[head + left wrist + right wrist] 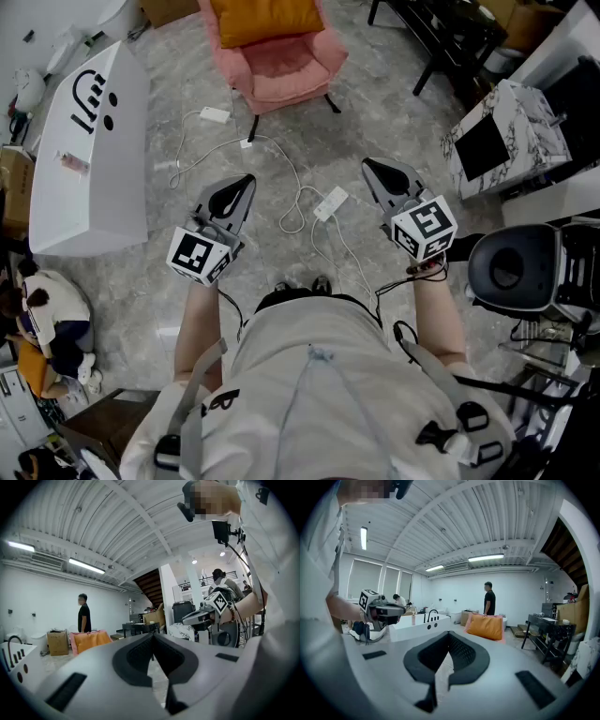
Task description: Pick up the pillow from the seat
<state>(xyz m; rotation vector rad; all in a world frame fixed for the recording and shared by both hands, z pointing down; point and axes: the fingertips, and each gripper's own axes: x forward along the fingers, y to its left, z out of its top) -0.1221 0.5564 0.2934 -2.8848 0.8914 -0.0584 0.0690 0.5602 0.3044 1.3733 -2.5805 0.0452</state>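
Note:
An orange pillow (pixel 267 19) lies on the seat of a pink armchair (pixel 281 67) at the far end of the floor in the head view. It also shows far off in the left gripper view as the pillow (pixel 91 641), and in the right gripper view as the pillow (pixel 486 626). My left gripper (pixel 247 180) and right gripper (pixel 367 166) are held side by side at waist height, well short of the chair. Both point toward it. The left gripper (pixel 153 635) and the right gripper (pixel 449 633) are shut with nothing between the jaws.
White cables and a power strip (pixel 330 202) lie on the floor between me and the chair. A white tub (pixel 89 159) stands left, a marble-patterned cabinet (pixel 506 141) and black stool (pixel 511 267) right, a black table (pixel 441 37) far right. A person (pixel 489 599) stands behind the chair; another crouches (pixel 52 309) at left.

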